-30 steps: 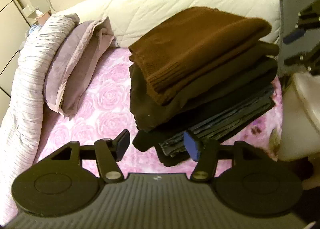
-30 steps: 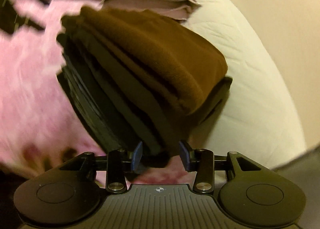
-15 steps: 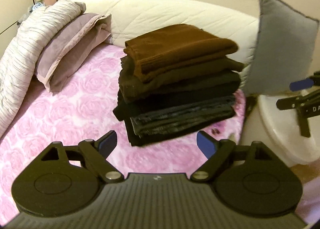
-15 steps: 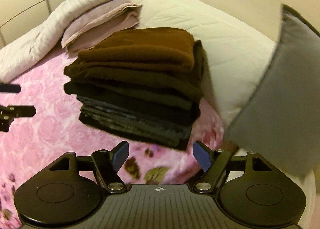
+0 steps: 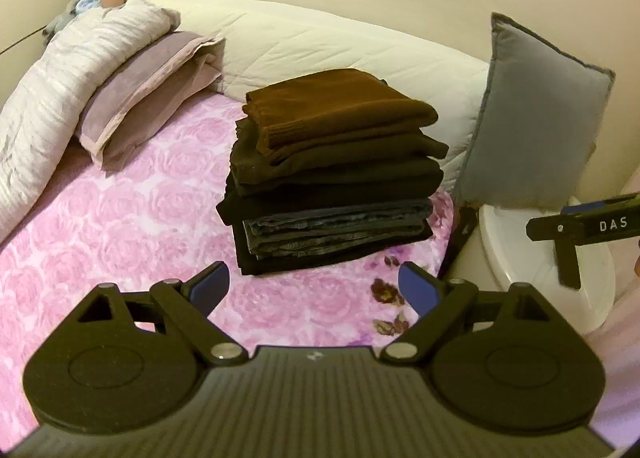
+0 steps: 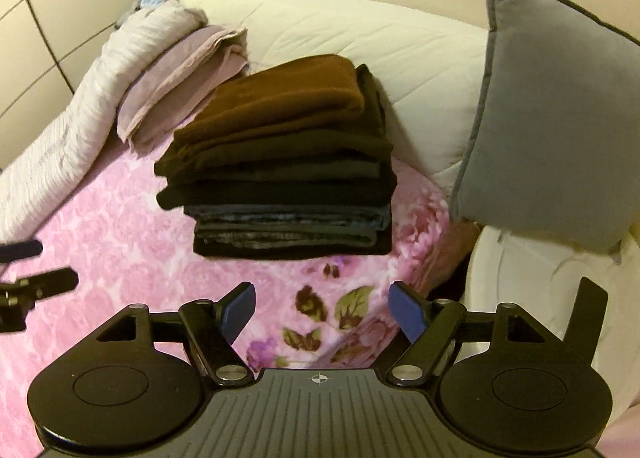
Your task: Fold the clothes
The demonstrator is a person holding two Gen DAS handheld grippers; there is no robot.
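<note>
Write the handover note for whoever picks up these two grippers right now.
Left hand-held gripper: open, holding nothing, short of the stack.
Right hand-held gripper: open, holding nothing, also short of it.
Stack of folded clothes sits on the pink floral blanket, brown sweater on top, grey cushion to its right.
Done: everything in the pile is folded and stacked.
Left: no unfolded garment in view; look outside these views before stopping.

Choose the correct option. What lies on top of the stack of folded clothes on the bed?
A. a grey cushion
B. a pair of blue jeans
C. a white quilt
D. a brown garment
D. The brown garment sits at the top of the stack, above the darker folded pieces; both grippers, left and right, are open and hold nothing.
</note>
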